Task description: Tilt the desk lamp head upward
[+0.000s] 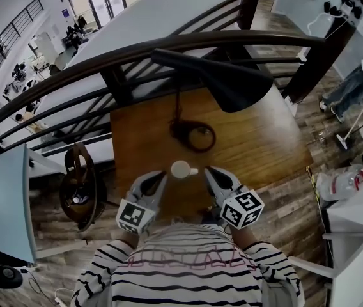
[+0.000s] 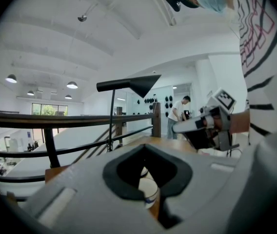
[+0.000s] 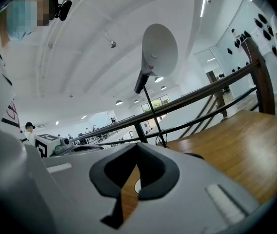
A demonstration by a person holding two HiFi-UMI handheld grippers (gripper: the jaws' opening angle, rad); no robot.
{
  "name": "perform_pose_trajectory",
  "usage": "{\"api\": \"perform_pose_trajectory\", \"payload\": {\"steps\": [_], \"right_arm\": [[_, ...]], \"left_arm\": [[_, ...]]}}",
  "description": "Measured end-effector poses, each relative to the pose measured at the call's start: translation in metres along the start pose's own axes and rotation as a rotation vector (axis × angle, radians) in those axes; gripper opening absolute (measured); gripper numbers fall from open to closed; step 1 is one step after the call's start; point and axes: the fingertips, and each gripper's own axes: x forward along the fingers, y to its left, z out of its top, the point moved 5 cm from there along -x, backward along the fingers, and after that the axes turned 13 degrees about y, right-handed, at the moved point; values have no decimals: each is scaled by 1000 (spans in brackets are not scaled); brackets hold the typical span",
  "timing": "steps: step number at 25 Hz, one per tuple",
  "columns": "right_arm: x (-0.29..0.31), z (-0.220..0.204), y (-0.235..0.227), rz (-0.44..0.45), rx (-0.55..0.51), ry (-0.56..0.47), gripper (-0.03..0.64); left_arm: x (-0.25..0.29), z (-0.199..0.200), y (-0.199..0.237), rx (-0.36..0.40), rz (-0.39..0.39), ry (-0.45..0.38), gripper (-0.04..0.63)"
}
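Currently both tools are idle: the left gripper (image 1: 162, 176) and the right gripper (image 1: 208, 171) have their jaws together on nothing, side by side at the near edge of the tabletop (image 1: 264, 139). A white cup (image 1: 181, 169) stands between their tips. The desk lamp sits toward the far edge by the railing (image 1: 105, 59), its round base (image 1: 193, 135) on the wood and its black cone head (image 1: 232, 85) held high on a thin stem (image 2: 111, 116). The head is well apart from both grippers, so the tilt has not begun.

Risks, as judged:
- The cup is directly in the reach path and could be knocked over as either gripper goes forward.
- Closed tips may skid off the smooth cone if it is only nudged, so the jaws probably need to part first.
- A push high on so slender a stem could rock or slide the whole lamp toward the far edge unless the base is steadied.
- The dark cord looped near the base might snag.

Not resolved:
- The joint between head and stem is under the shade in the head view and too small to read in the gripper views.
- The base is dark, and I cannot tell whether it is a ring or a solid disc.
- The near edge is covered by the grippers and a striped sleeve.
- In the gripper views the cup shows only as a sliver past the shut pads.
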Motion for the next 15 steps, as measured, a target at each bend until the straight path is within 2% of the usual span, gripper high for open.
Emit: {"api": "perform_pose_trajectory", "payload": {"steps": [15], "right_arm": [[-7, 0, -6, -4, 6, -4, 0]], "left_arm": [[6, -1, -7, -18, -3, 15, 3]]}}
